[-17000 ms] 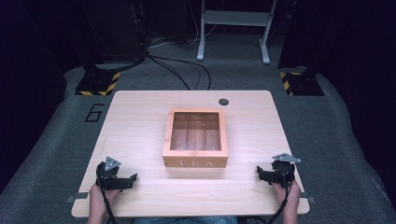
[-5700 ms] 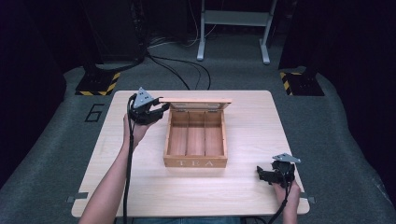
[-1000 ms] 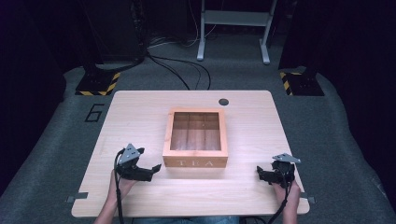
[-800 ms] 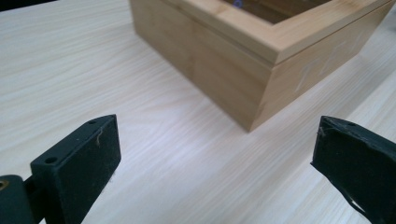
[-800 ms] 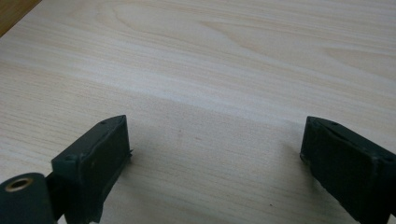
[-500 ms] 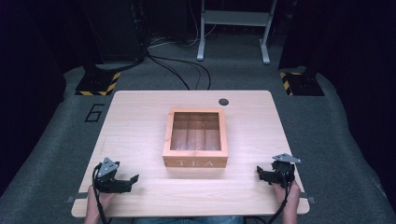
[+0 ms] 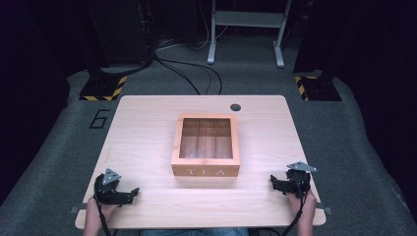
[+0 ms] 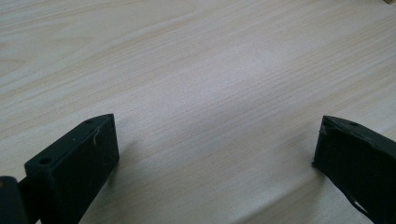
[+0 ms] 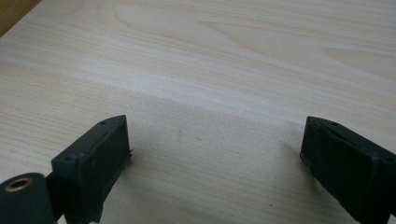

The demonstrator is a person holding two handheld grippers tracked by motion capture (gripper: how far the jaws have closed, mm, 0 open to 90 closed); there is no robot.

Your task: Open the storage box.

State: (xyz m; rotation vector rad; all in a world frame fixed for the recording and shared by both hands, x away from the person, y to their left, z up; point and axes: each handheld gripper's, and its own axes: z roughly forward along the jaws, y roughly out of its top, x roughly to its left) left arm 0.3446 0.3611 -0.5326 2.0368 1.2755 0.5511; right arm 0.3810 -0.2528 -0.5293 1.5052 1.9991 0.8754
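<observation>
From the high view, the left gripper (image 7: 132, 192) is seen resting low at the near left corner of the table (image 7: 147, 128), with the right gripper (image 7: 273, 183) parked at the near right corner; the wooden tea box (image 7: 206, 146) is found between them and farther out, up and to the right of the left gripper, up and to the left of the right one, well apart from both. Its glass-paned lid appears to be down, with the dividers visible through it and "TEA" read on the near wall. In the left gripper view, the jaws are spread wide over bare wood grain, nothing gripped, and only a sliver of box corner (image 8: 390, 1) is caught far ahead at the upper right. In the right gripper view, the jaws are likewise parted and empty, with an edge of the box (image 9: 14, 11) glimpsed ahead at the upper left. The work with the box is judged finished or paused, both tools being at rest; any next move would call for a long forward reach to the lid's edge.
</observation>
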